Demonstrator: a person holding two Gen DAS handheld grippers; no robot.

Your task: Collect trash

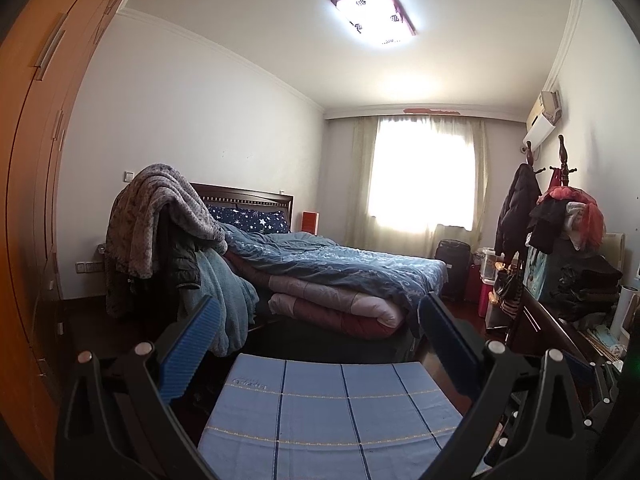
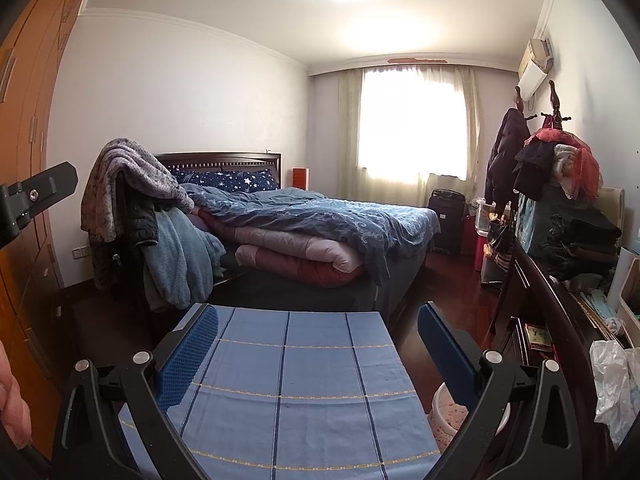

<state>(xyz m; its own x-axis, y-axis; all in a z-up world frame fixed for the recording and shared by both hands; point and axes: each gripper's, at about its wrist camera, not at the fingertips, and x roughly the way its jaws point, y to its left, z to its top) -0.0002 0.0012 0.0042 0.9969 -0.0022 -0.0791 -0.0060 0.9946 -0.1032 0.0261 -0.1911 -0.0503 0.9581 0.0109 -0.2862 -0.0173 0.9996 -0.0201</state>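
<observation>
My left gripper is open and empty, held above a small table covered with a blue checked cloth. My right gripper is open and empty above the same cloth. A crumpled clear plastic bag lies on the dark dresser at the right edge of the right wrist view. A white bin with a pink speckled inside stands on the floor right of the cloth, partly hidden behind my right finger. Part of the left gripper's body shows at the left.
A bed piled with quilts stands ahead. A chair draped with blankets is to its left. An orange wardrobe runs along the left. A dark dresser heaped with clothes lines the right, with coat stands and a suitcase beyond.
</observation>
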